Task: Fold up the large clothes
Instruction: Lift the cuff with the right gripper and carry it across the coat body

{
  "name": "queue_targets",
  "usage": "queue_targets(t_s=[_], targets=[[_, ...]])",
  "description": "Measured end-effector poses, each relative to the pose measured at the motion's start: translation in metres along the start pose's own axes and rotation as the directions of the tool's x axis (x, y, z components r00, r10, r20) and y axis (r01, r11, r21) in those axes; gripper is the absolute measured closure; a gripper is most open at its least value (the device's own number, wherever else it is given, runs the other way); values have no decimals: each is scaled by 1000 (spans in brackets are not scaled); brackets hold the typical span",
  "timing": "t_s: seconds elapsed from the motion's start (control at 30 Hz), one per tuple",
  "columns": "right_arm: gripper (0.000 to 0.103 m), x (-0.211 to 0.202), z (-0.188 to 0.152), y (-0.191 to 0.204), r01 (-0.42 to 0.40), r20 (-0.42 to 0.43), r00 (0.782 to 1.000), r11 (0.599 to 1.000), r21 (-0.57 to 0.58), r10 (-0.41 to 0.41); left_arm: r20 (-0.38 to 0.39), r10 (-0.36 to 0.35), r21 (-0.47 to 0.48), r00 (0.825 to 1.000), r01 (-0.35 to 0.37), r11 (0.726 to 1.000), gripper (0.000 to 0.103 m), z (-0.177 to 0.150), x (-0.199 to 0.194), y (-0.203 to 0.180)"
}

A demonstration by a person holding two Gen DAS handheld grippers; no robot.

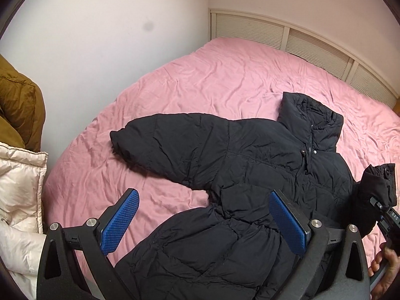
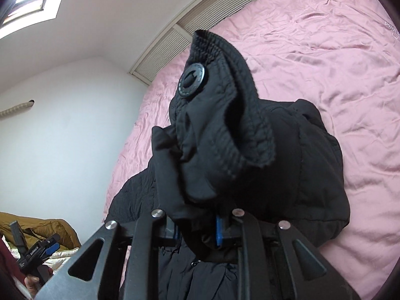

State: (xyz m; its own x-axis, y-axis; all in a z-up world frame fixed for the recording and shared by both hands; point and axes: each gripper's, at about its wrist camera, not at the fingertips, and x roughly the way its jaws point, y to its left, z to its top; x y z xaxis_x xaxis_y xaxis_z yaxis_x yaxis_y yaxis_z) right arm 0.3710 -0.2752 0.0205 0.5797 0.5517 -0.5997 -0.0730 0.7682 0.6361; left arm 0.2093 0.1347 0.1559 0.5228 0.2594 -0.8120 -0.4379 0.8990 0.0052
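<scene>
The left hand-held gripper (image 1: 203,221) hangs with its jaws spread wide, blue diamond-textured pads (image 1: 120,221) bare, nothing between them. Just beneath lies the jacket (image 1: 250,165), a black puffy quilted garment spread on the bed (image 1: 200,80); its hem runs toward 6 o'clock, one fat sleeve (image 1: 160,145) stretches to 9 o'clock, and the stiff collar stands at 1 o'clock, with a zip and small snaps down the front.

At 3 o'clock in the left wrist view, the right hand-held gripper (image 1: 382,211) is pinched on the other sleeve's cuff (image 1: 380,182), lifted off the sheet, with a hand (image 1: 386,272) on its grip. Seen from the right wrist, the right hand-held gripper's (image 2: 197,230) jaws are pressed nearly together on the bunched black fabric; the ribbed elastic cuff (image 2: 225,115) rises at 12 o'clock, bearing a round dark snap (image 2: 192,81).

The bed's pink sheet is smooth and creased. At 9 o'clock lie a cream quilted coat (image 1: 20,192) and a mustard one (image 1: 20,107). Beyond, a slatted cream headboard (image 1: 287,37) and white wall (image 1: 100,25).
</scene>
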Motion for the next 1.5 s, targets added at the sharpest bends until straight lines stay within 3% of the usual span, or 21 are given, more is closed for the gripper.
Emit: queue_targets(t_s=[0.33,0.5,0.63,0.73,0.83,0.87,1.0,1.33,1.5], targets=[[84,74,-61,32,164,-132,976,982,-97,-176,-70,-62,44,996,65,997,1,7,46,38],[81,110,-93,37,259,-203,937,955,-142,-284,-86,-81,83,993,88,993,1,15,67,54],[80,127,-104,45,349,-205,901,919,-183,-383,-91,-108,106,990,118,987,1,23,79,59],[72,133,-105,50,380,-212,884,904,-194,-417,-76,-123,115,990,131,985,1,32,83,63],[52,133,-107,62,380,-227,877,901,-210,-423,-51,-115,124,992,121,985,1,40,84,64],[46,132,-108,67,375,-238,876,902,-215,-420,-41,-116,126,992,120,985,1,42,83,65],[37,130,-120,82,344,-250,881,906,-247,-402,-29,-129,142,991,131,981,1,47,82,63],[37,95,-128,103,184,-254,931,937,-296,-263,-85,-109,192,990,124,974,1,21,73,10],[37,37,-97,75,256,-154,937,919,-301,-312,-115,-171,237,979,194,952,1,-9,70,-58]])
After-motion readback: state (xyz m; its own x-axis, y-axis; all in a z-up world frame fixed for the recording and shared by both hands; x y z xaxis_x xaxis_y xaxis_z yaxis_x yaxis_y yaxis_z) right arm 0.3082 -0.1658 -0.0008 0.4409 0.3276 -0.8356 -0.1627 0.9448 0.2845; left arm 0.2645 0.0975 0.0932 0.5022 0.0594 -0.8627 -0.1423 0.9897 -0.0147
